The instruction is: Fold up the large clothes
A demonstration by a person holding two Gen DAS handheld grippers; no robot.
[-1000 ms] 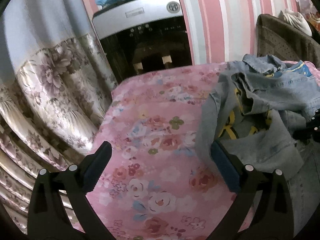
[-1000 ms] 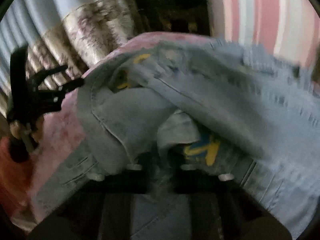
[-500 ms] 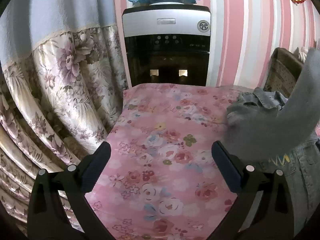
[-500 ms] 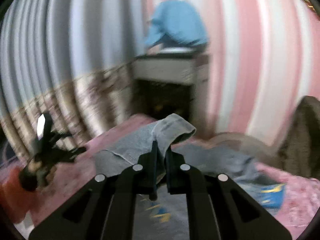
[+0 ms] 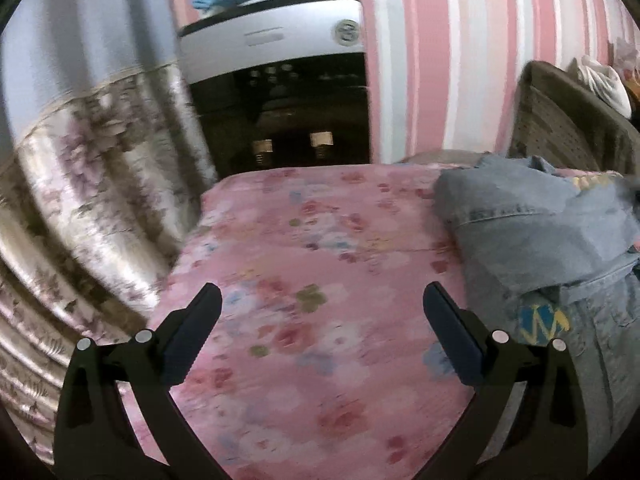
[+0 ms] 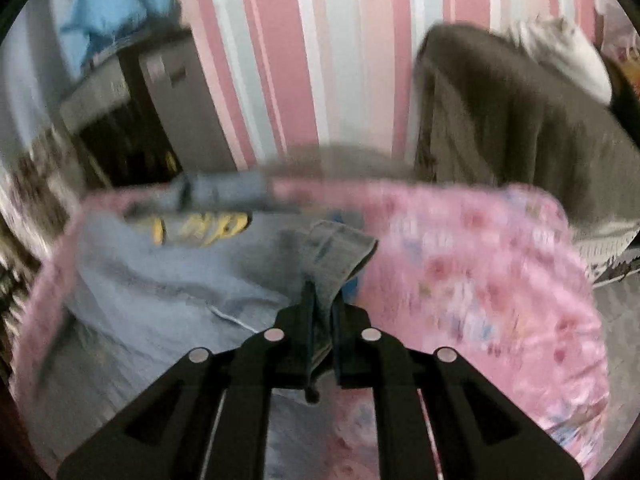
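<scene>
A light blue denim jacket (image 5: 532,236) with yellow and blue lettering lies crumpled on the right part of a pink floral bed cover (image 5: 320,280). My left gripper (image 5: 320,314) is open and empty, held above the bare cover to the left of the jacket. In the right wrist view my right gripper (image 6: 322,300) is shut on a folded edge, perhaps a sleeve end, of the jacket (image 6: 336,252). The rest of the jacket (image 6: 160,280) spreads to the left on the cover (image 6: 480,280). The right wrist view is blurred.
A water dispenser (image 5: 280,92) with a blue cloth on top stands behind the bed against a pink striped wall. A floral curtain (image 5: 92,184) hangs at the left. A dark brown chair (image 5: 568,136) with white cloth on it stands at the back right.
My right gripper has swung the gripped jacket part from high in the air down and to the right over the bed. My left gripper has stayed open over the cover, tilting slightly.
</scene>
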